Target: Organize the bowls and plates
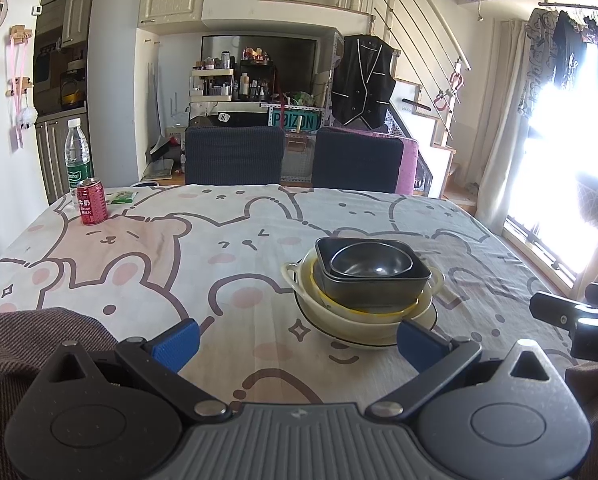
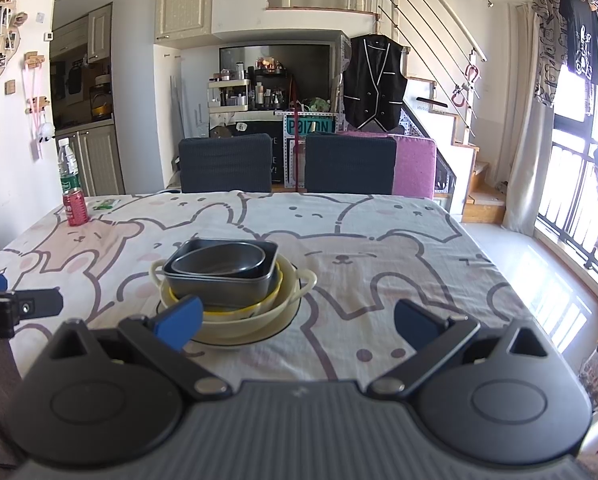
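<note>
Jaws spread empty, stacked bowls (image 1: pixel 363 280) ahead, can (image 1: pixel 91 201) far left

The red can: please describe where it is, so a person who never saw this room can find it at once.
Look at the table with the bear-print cloth and go to its far left corner, near the kitchen cabinets. The red can stands upright there, just in front of a clear water bottle with a green label. It is the only red thing on the cloth, and shorter than the bottle.

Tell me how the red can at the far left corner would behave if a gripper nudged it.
The red can stands upright, tall and narrow, so it would probably tip rather than slide. On its side it would likely roll. The soft tablecloth may catch its base.
</note>
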Demonstrator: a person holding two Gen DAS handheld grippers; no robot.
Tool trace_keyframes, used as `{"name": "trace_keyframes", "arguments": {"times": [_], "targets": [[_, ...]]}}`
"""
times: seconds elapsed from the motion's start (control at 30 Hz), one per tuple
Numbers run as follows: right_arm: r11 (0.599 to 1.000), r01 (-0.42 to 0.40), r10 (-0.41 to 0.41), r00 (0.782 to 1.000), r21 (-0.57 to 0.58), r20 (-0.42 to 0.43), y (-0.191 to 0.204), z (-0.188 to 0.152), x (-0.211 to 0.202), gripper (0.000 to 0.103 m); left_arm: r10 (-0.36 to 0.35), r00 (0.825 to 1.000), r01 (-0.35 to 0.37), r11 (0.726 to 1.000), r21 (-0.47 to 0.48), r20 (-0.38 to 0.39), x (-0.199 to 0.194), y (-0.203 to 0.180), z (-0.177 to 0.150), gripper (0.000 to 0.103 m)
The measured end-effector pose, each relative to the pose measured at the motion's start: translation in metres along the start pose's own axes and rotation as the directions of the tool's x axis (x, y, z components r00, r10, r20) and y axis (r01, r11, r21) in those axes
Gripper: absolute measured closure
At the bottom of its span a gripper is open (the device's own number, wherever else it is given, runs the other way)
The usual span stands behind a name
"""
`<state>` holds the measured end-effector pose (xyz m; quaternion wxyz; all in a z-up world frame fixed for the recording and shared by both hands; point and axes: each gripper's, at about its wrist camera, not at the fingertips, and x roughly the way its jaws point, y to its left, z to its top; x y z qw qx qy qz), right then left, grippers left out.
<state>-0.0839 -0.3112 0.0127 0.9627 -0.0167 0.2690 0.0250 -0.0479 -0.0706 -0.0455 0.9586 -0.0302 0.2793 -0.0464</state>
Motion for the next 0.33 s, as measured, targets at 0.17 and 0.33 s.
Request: {"name": "trace_keyframes", "arguments": {"times": [0.17, 0.33], "targets": [[1.0, -0.001, 0.001, 1.0, 0.0, 0.0, -0.0005, 0.0001, -0.0003, 0.0, 0.001, 1.0, -0.001, 1.0, -0.003, -0.006, 0.0, 0.0005, -0.001, 0.0], [1.0, -0.001, 0.001, 1.0, 0.0, 0.0, -0.0005, 0.0003, -0.0004, 0.0, 0.001, 1.0, -0.001, 1.0, -0.001, -0.007, -0.0008, 0.0008, -0.0011, 0.0]]}}
